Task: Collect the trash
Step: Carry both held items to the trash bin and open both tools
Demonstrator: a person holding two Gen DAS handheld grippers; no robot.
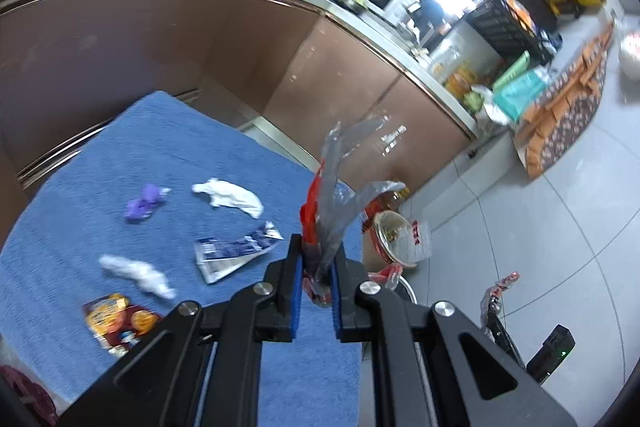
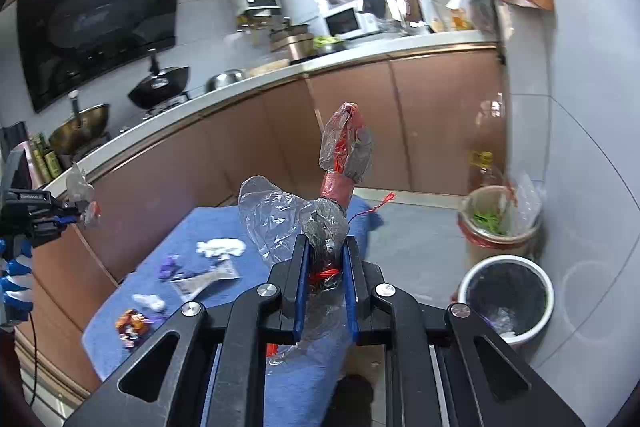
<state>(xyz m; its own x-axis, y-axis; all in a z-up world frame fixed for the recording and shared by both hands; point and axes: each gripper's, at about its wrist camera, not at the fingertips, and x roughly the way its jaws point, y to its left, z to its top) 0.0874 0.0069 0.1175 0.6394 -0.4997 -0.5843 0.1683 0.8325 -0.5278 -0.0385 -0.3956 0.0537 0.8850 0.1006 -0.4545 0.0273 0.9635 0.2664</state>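
My left gripper (image 1: 318, 259) is shut on a clear and red plastic wrapper (image 1: 334, 187), held above the blue cloth (image 1: 120, 155). My right gripper (image 2: 326, 259) is shut on a crumpled clear plastic bag with red inside (image 2: 340, 163), also above the cloth (image 2: 304, 387). On the cloth lie a purple scrap (image 1: 145, 203), a white tissue (image 1: 230, 196), a blue-white sachet (image 1: 232, 251), another white tissue (image 1: 138, 273) and an orange snack packet (image 1: 118, 319). A white bin with a black liner (image 2: 506, 297) stands on the floor at the right.
A second bin with food scraps (image 2: 496, 223) stands behind the white one, also in the left wrist view (image 1: 396, 235). Brown kitchen cabinets (image 2: 360, 123) and a worktop with pans run behind. The left gripper shows at the left edge of the right wrist view (image 2: 86, 213).
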